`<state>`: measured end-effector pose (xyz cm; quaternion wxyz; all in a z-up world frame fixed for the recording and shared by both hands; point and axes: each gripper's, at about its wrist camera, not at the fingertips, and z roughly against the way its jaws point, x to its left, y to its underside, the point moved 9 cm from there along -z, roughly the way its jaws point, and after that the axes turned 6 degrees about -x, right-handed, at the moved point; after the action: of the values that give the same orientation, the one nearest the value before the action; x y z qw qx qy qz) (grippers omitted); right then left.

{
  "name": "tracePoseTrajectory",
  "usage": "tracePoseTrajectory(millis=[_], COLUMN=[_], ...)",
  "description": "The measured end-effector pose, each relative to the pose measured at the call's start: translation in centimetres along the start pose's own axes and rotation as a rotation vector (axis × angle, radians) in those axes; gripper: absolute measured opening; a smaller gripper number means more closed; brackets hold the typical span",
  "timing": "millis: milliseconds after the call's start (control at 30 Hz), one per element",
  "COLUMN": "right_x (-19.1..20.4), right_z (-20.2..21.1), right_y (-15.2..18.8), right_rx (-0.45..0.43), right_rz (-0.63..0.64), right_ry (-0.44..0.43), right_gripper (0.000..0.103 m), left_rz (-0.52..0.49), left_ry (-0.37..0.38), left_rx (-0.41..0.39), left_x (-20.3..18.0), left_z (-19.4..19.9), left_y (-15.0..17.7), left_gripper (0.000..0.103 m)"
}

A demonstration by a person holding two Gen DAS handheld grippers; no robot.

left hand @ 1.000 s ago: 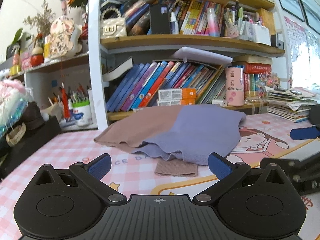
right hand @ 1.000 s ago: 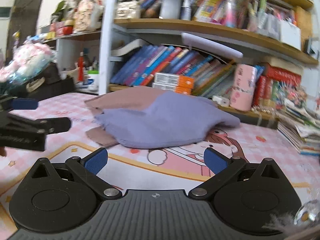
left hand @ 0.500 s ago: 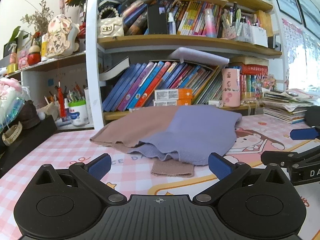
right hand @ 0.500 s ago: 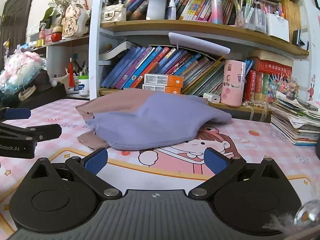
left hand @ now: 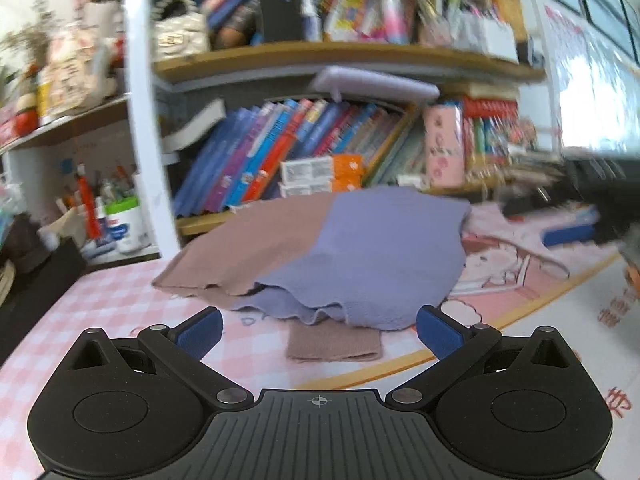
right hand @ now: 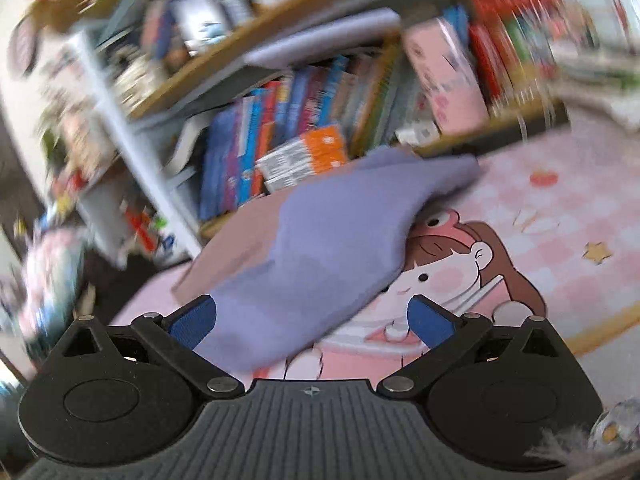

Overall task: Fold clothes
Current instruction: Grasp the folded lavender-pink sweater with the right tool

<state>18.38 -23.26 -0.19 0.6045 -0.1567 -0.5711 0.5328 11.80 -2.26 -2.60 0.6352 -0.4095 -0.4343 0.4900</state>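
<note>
A garment, half lavender (left hand: 372,256) and half dusty pink (left hand: 256,248), lies loosely folded on the pink cartoon table mat (left hand: 516,264). A pink ribbed cuff (left hand: 332,344) sticks out at its near edge. My left gripper (left hand: 318,330) is open, its blue pads just short of that cuff and the frilled hem. My right gripper (right hand: 310,322) is open and tilted, low over the near corner of the lavender cloth (right hand: 320,264), with cloth showing between the pads. The right gripper's blue tip (left hand: 568,234) appears blurred at the right of the left wrist view.
A bookshelf (left hand: 320,56) packed with leaning books (left hand: 280,152) stands right behind the garment. A pink cup (left hand: 442,146) and orange boxes (left hand: 320,174) sit on the lowest shelf. Pen pots (left hand: 116,216) and dark items crowd the left. The mat (right hand: 560,220) extends right.
Both grippers have moved in toward the garment. The right one has swung left, tilted and dropped over the lavender corner, leaving strong motion blur. Both jaws stay open.
</note>
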Motion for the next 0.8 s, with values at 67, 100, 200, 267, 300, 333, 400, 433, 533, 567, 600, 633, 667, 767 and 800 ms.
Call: tracePoseTrajectory(millis=[67,100,200,267,300,333,400,433,533,567,600,633,667,767,800], right_x=[-1.4,-2.0,-3.0,-3.7,-4.2,-4.6,-5.4,-5.7,-6.7,-7.0,-7.3,-7.5,-7.7,-8.1,-8.2], right_z=[-2.1,-3.3,-6.5,-8.4,-9.1,-9.7,-10.2,-10.3,-10.0,-9.9,-9.8,-9.7,-9.7,-9.5,-9.4], right_y=[-1.3,-1.9,-2.8,-2.9,-2.8,-2.7,-2.5,-2.3,-2.5,-2.6,-2.7,-2.8,-2.9,-2.8,-2.8], right_rx=[0.009,0.014,0.039,0.057,0.058,0.057,0.058,0.061,0.055,0.050,0.044,0.040,0.038,0.034,0.031], right_rz=[-0.063,-0.087,-0.124,-0.159,-0.172,-0.184,-0.199,-0.205,-0.239,-0.257,-0.274,-0.288,-0.300,-0.348,-0.366], right_ry=[-0.008,-0.007,-0.006,-0.003,0.007,0.017,0.031,0.037,0.044,0.037,0.029,0.023,0.019,0.005,-0.001], right_gripper=[0.100,0.100,0.095,0.089,0.086,0.085,0.079,0.078,0.075,0.075,0.075,0.075,0.075,0.075,0.075], left_rz=[-0.039,-0.058,-0.124,-0.177,-0.202,-0.232,-0.306,-0.354,-0.497,-0.534,-0.558,-0.575,-0.590,-0.613,-0.614], left_ry=[0.024,0.036,0.068,0.082,0.085,0.088,0.094,0.098,0.123,0.135,0.145,0.146,0.142,0.129,0.125], left_rx=[0.025,0.033,0.048,0.063,0.072,0.081,0.096,0.098,0.120,0.121,0.125,0.130,0.134,0.131,0.126], left_x=[-1.0,-1.6,-3.3,-4.3,-4.7,-5.0,-5.5,-5.7,-5.7,-5.6,-5.4,-5.3,-5.2,-5.1,-5.2], left_z=[-1.3,-1.8,-3.3,-4.2,-4.6,-5.0,-5.8,-6.1,-7.0,-7.2,-7.3,-7.6,-7.9,-8.8,-9.1], left_y=[0.0,0.1,0.3,0.4,0.5,0.6,0.8,0.9,1.2,1.2,1.2,1.2,1.1,1.0,0.9], left_gripper=[0.103,0.103,0.103,0.103,0.103,0.103,0.103,0.103,0.102,0.101,0.100,0.099,0.095,0.088,0.085])
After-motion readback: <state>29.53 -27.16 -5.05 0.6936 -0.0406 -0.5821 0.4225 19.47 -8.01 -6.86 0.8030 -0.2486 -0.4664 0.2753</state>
